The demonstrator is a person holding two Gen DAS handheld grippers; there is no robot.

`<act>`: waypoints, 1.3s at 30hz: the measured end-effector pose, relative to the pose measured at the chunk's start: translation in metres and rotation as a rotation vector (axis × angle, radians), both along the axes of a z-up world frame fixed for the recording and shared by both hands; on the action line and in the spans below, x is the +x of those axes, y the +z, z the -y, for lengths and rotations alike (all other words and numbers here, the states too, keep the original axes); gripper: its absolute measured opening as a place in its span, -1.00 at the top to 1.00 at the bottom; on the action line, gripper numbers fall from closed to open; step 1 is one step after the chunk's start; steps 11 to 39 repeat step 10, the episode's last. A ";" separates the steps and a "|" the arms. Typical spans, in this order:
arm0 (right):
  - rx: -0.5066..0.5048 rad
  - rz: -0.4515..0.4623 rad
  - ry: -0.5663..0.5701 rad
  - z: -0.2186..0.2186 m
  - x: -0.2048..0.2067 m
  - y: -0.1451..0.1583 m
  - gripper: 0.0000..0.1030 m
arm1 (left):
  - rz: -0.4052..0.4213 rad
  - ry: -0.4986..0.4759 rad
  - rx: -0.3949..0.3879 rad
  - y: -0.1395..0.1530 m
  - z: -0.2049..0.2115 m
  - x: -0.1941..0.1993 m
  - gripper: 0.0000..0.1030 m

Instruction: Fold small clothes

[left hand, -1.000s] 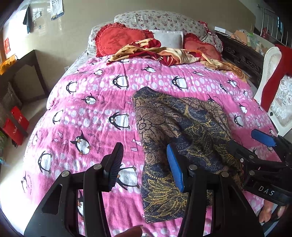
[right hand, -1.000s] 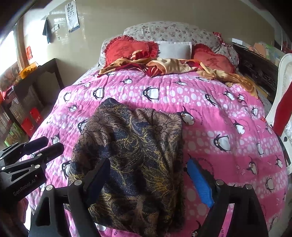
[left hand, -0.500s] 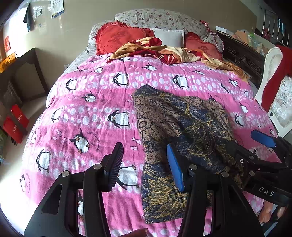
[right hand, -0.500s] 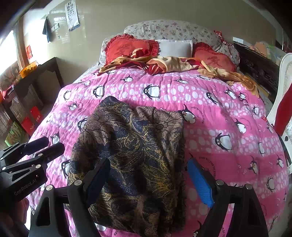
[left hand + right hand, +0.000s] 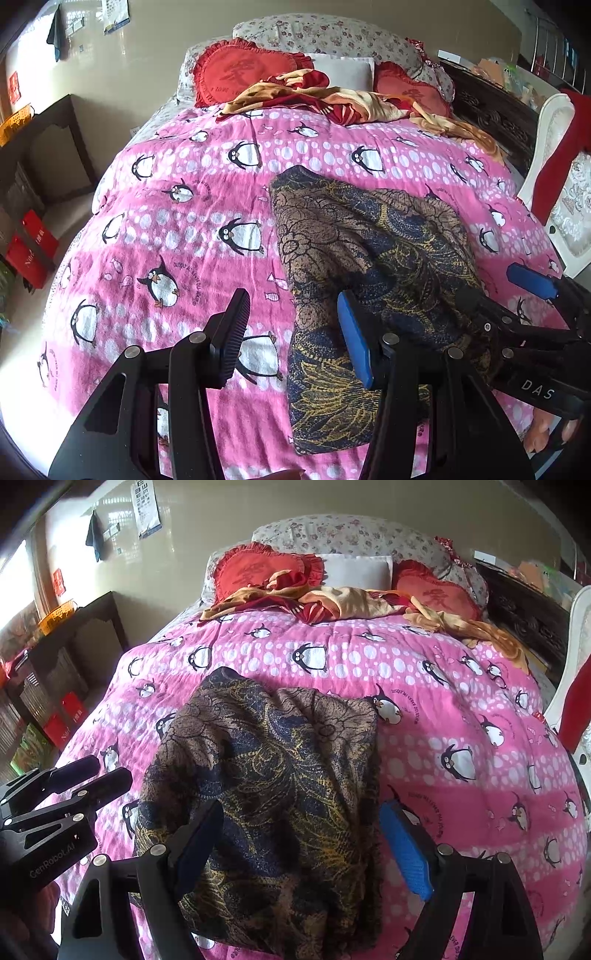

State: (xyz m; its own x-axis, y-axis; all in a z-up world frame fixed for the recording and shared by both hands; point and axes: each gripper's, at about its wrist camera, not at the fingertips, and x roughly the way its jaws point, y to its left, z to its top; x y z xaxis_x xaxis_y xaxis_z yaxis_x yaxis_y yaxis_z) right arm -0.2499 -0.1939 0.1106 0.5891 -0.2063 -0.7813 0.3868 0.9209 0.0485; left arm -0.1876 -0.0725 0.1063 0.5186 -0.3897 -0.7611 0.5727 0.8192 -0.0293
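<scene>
Garment [image 5: 269, 797], dark and gold-patterned, flat on pink bed [image 5: 443, 686], centre to lower frame, seemingly already folded. No change over the past second. Left hand-held gripper [image 5: 291, 336] released, empty, at garment's left edge. Right hand-held gripper [image 5: 303, 845] released, wide, straddling near hem. Probably pause before next fold.

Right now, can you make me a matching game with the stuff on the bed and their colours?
Things:
1. blanket
2. garment
3. heart cushion
4. plain pillow

Colours:
A. white
B. dark blue with brown and gold patterns
C. pink with penguins
D. red

Pairs: 1-C, 2-B, 3-D, 4-A
</scene>
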 end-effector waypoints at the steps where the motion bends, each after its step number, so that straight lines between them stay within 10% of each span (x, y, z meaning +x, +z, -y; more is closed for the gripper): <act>1: 0.001 -0.001 0.000 0.000 0.001 0.000 -0.64 | -0.001 0.000 0.001 -0.001 0.000 0.001 0.05; 39: 0.023 -0.020 -0.004 0.009 0.004 -0.010 -0.64 | -0.005 -0.002 0.006 -0.008 -0.001 0.011 0.05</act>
